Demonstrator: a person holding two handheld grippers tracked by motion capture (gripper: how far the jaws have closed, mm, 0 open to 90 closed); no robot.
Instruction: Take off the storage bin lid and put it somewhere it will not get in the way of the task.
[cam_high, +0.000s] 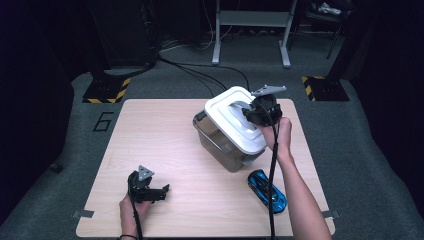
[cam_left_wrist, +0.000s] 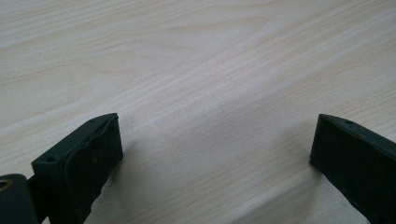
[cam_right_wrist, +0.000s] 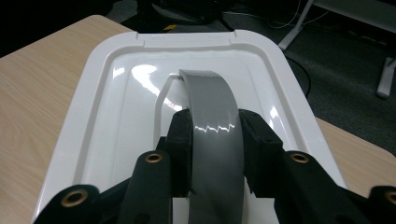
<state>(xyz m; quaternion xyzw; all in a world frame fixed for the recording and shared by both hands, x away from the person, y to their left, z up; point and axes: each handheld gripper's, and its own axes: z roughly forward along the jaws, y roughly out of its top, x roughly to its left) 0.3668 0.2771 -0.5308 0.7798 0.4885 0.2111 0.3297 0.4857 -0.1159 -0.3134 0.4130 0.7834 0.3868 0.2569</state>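
The left tool (cam_high: 161, 190) lies low near the bottom left of the high view, gripped from behind by the left hand (cam_high: 131, 207), whose forearm comes in from the bottom edge. It points toward the right, and its grey three-cornered plate faces up. In the left gripper view its two black jaws stand wide apart with nothing between them.

The right tool (cam_high: 248, 114) is raised, at the end of a long outstretched forearm; the right hand (cam_high: 279, 134) grips it from below. In the right gripper view its pads (cam_right_wrist: 181, 140) are pressed together against a grey handle (cam_right_wrist: 215, 140).
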